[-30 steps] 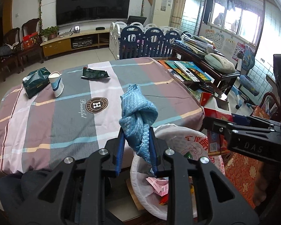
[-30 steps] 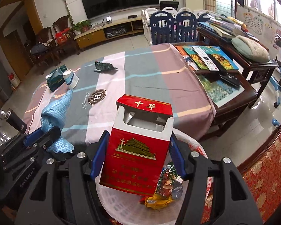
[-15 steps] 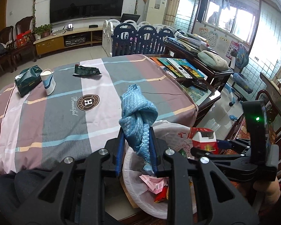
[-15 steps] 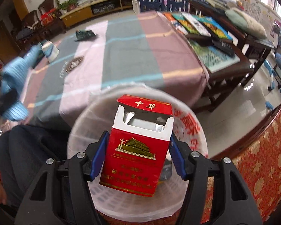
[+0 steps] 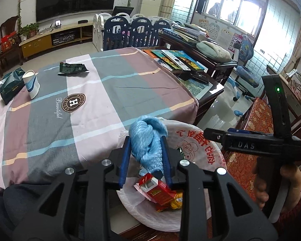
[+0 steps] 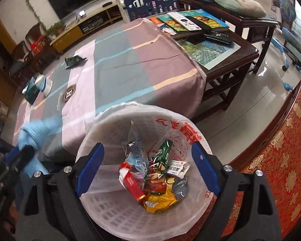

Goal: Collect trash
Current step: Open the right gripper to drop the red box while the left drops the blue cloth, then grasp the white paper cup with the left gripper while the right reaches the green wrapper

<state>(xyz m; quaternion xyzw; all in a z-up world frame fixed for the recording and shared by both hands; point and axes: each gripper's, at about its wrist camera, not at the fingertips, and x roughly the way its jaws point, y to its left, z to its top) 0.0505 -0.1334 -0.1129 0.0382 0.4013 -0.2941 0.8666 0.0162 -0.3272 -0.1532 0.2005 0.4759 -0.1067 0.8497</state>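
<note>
Litter left on tabletop point(image 5: 102, 100): green packet point(image 5: 11, 86), paper cup point(image 5: 31, 83), dark wrapper point(image 5: 72, 68). Left tool point(image 5: 146, 156) clamped on blue knitted cloth point(image 5: 147, 140), poised over lined bin point(image 6: 130, 120). Red cigarette pack point(image 6: 132, 186) already down among wrappers inside. Right tool point(image 6: 148, 168) spread wide, jaws just opened, nothing between.

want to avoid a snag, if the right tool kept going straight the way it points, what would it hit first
Most likely the wrappers piled in the lined bin. The right tool is open and empty above its mouth, though depth is hard to judge.
</note>
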